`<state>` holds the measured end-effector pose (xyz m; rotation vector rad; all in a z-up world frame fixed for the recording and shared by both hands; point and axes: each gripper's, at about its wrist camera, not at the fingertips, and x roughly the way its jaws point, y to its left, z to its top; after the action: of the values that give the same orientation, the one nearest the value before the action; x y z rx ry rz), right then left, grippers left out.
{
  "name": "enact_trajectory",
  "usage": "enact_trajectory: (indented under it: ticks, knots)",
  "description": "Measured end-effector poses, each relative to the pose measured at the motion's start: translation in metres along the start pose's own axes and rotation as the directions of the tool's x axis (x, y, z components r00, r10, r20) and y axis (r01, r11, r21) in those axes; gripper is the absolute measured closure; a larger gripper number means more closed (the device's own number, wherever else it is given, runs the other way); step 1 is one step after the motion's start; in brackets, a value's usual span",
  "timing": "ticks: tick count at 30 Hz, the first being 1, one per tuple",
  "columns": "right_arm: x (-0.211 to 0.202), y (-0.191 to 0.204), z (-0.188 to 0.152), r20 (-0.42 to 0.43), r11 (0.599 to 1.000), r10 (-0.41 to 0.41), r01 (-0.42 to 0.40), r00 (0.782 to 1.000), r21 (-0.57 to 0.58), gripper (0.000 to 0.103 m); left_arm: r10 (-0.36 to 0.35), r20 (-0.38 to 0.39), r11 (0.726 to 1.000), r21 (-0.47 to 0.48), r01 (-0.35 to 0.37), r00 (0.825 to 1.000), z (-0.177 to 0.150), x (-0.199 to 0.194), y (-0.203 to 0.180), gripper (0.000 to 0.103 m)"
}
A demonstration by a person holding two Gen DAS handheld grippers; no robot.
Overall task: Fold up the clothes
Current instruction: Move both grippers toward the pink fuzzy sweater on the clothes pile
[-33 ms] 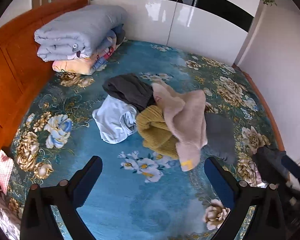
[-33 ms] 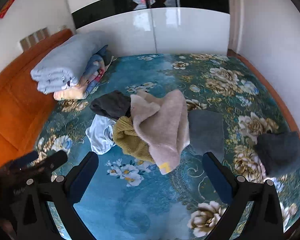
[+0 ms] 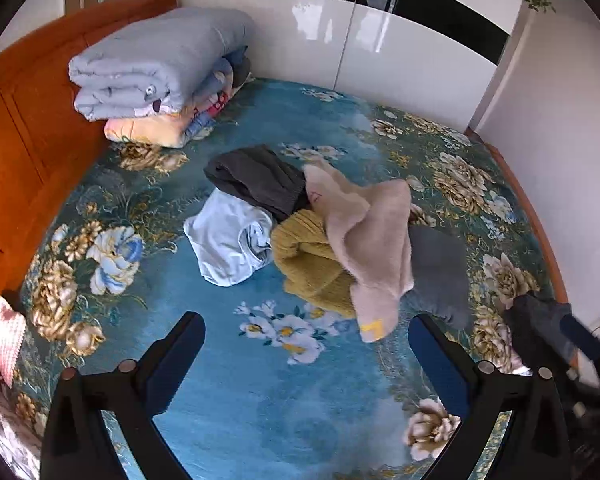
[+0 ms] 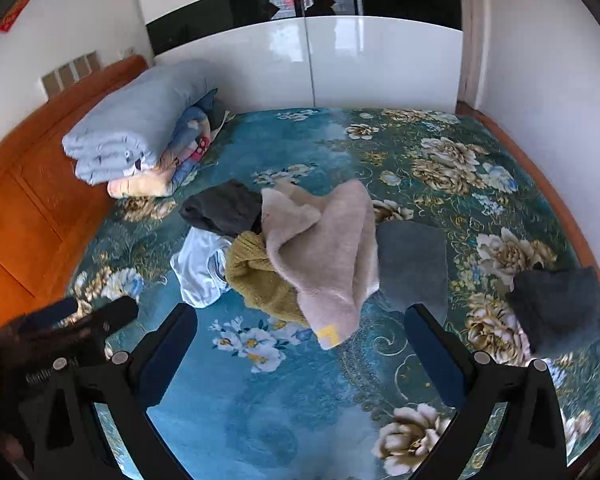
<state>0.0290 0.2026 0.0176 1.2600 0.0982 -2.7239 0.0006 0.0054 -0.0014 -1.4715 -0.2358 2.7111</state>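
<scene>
1. Left tool: both fingers spread wide, nothing between them. It hangs above the blue floral bedspread at the near edge of the bed.
2. Right tool: fingers likewise wide apart and empty, over the same near strip of bedspread. The left tool shows as a dark shape at the lower left of the right wrist view.
3. Just beyond the fingertips lies a loose pile of clothes at mid-bed. The beige fleece garment sits on top, draped toward the near side; its near end carries a yellow mark.
4. Under the fleece, on its left: a mustard knit garment, bunched up.
5. Left of the mustard knit, touching it: a pale blue garment, crumpled flat on the bedspread.
6. Behind those two: a dark grey garment, heaped, touching the far end of the fleece.
7. Right of the pile: a grey folded piece, lying flat, its left edge tucked under the fleece.
8. Further right, apart from the pile and near the bed's right edge: a dark charcoal folded garment.
9. Far left, against the orange wooden headboard: a stack of folded quilts, light blue on top, patterned ones below.
10. Beyond the bed: a glossy white wardrobe with a black band.
</scene>
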Motion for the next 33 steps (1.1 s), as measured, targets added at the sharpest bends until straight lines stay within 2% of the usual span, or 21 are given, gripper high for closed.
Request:
enact_trajectory:
  ticks: [5, 8, 10, 19, 25, 33]
  knots:
    - [-0.002, -0.008, -0.001, -0.014, 0.993, 0.063, -0.061, 0.998, 0.101, 0.000, 0.024, 0.023, 1.000, 0.015, -0.024, 0.999, -0.006, 0.005, -0.017, 0.000]
    - [0.005, -0.018, 0.005, -0.040, 0.993, 0.079, -0.075, 0.996, 0.090, 0.000, 0.033, 0.025, 0.999, 0.019, -0.033, 0.999, -0.007, 0.010, -0.024, 0.000]
    - [0.018, -0.022, 0.006, -0.058, 0.992, 0.100, -0.095, 0.993, 0.077, 0.000, 0.038, 0.007, 0.999, 0.010, -0.038, 0.999, 0.004, 0.012, -0.022, 0.000]
    - [0.042, -0.033, 0.007, -0.078, 0.989, 0.132, -0.127, 0.988, 0.074, 0.000, 0.121, -0.006, 0.992, 0.023, -0.121, 0.993, 0.008, 0.016, -0.029, 0.000]
    - [0.049, -0.031, 0.006, -0.099, 0.990, 0.132, -0.128, 0.986, 0.051, 0.000, 0.131, -0.023, 0.991, 0.013, -0.131, 0.991, 0.006, 0.021, -0.029, 0.000]
    - [0.054, -0.028, 0.001, -0.124, 0.996, 0.093, -0.092, 0.988, 0.017, 0.000, 0.112, -0.049, 0.993, 0.025, -0.111, 0.992, 0.002, 0.034, -0.024, 0.000]
